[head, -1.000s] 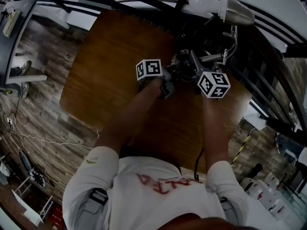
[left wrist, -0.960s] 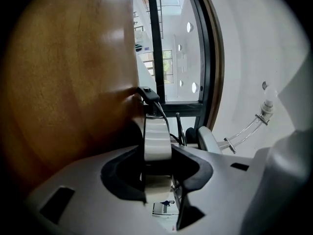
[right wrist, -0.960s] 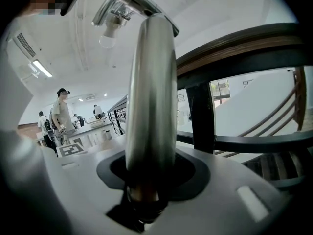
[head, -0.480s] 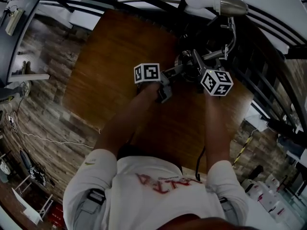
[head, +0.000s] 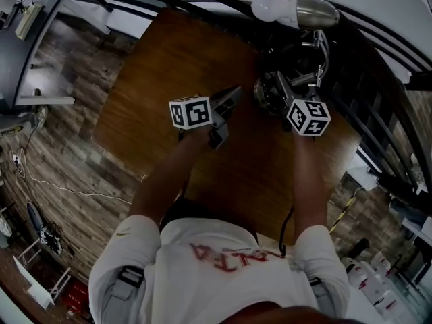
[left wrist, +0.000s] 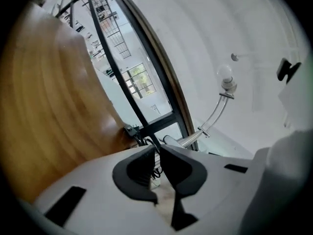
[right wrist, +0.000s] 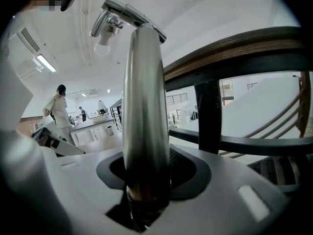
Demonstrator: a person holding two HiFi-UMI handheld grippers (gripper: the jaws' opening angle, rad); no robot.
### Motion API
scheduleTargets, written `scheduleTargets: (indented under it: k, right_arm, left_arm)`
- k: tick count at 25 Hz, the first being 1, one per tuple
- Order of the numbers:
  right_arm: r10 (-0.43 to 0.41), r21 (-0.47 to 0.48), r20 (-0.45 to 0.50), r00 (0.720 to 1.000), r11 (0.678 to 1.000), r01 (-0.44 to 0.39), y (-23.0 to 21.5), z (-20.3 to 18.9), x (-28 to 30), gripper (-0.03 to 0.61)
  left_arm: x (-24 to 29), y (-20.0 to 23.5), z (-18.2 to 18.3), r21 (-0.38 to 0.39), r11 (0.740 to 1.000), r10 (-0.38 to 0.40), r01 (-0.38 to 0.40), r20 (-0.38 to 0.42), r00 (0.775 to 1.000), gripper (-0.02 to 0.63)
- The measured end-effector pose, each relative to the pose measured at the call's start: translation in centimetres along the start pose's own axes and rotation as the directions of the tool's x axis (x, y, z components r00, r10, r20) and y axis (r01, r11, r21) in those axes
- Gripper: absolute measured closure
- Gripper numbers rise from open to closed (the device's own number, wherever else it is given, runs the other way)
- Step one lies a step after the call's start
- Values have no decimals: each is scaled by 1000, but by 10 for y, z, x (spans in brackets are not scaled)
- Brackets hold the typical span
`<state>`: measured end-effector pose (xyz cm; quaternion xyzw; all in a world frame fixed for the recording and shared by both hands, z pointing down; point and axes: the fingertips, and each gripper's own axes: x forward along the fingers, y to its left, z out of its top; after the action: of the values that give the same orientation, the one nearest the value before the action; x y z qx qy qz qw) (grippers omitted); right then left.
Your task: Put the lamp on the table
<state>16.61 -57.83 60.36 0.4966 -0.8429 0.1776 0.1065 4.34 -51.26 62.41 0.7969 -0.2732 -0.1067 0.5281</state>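
The left gripper [head: 229,98] hangs over the table, its 2 dark, ribbed pads closing to a thin slit with nothing between them (only distant cables show through the gap). Its marker cube [head: 191,111] is a white block printed with black squares. Just beside it, the right gripper [right wrist: 145,173] is clenched on the lamp [right wrist: 143,97], the jaws clamped on either side of the smooth, brushed-metal stem. That stem rises straight out of the jaws to a bent joint, then to 1 rounded white bulb [right wrist: 102,45].

From the head view the lamp stands at the far edge of the table [head: 169,66], a brown slab with visible wood grain. Its round base [head: 270,94] sits on the wood, and the satin-metal shade [head: 316,12] leans over the far edge.

Behind the lamp runs a dark railing [right wrist: 209,106] with a curved wooden top. The plank floor [head: 74,147] lies around the table. Far off, people [right wrist: 59,110] stand by white counters.
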Motion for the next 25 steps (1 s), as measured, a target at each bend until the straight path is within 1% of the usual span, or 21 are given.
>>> scheduleTargets:
  k: [2, 3, 5, 8, 9, 12, 13, 15, 18, 19, 21, 23, 25]
  right_arm:
    - [-10, -30, -2, 1000, 1000, 10, 4, -2, 2, 410]
    - [-16, -46, -5, 1000, 999, 15, 7, -4, 3, 410]
    - [-28, -72, -13, 1000, 997, 27, 13, -9, 6, 410]
    - [-46, -102, -19, 999, 994, 43, 21, -18, 6, 408]
    - [-50, -107, -17, 999, 993, 48, 23, -19, 6, 408]
    - [-57, -95, -6, 998, 994, 56, 22, -17, 4, 407]
    - [-58, -94, -8, 998, 994, 57, 22, -17, 3, 407]
    - [-69, -97, -16, 998, 993, 67, 22, -17, 4, 403]
    - [-98, -87, -7, 995, 991, 97, 24, -17, -1, 405]
    - [-109, -86, -6, 994, 990, 108, 25, -18, -3, 403]
    - [-123, -76, -13, 992, 990, 122, 30, -21, -7, 363]
    - [-129, -43, -13, 992, 991, 128, 35, -27, -22, 343]
    - [-131, 8, -7, 991, 991, 131, 39, -34, -47, 334]
  left_arm:
    - [-6, -5, 2, 56, 998, 2, -2, -4, 1000, 577]
    - [-9, -8, 1, 68, 998, -2, 3, -9, 1000, 577]
    - [-16, -8, -2, 57, 998, -18, 19, -17, 1000, 577]
    - [-28, -1, -13, -12, 999, -45, 45, -13, 999, 578]
    - [-32, 1, -16, -14, 999, -40, 40, -16, 999, 584]
    - [-40, -6, -22, 26, 999, -34, 35, -17, 999, 598]
    - [-41, -10, -22, 49, 998, -36, 37, -17, 999, 600]
    - [-44, -18, -21, 122, 992, -31, 35, -29, 999, 604]
    - [-46, -32, -19, 226, 973, -29, 41, -54, 998, 604]
    - [-48, -36, -17, 254, 966, -29, 43, -60, 998, 604]
    - [-53, -43, -11, 303, 952, -25, 46, -74, 997, 604]
    - [-57, -53, -14, 352, 935, -17, 49, -93, 996, 604]
    - [-59, -65, -23, 415, 909, 1, 46, -112, 994, 604]
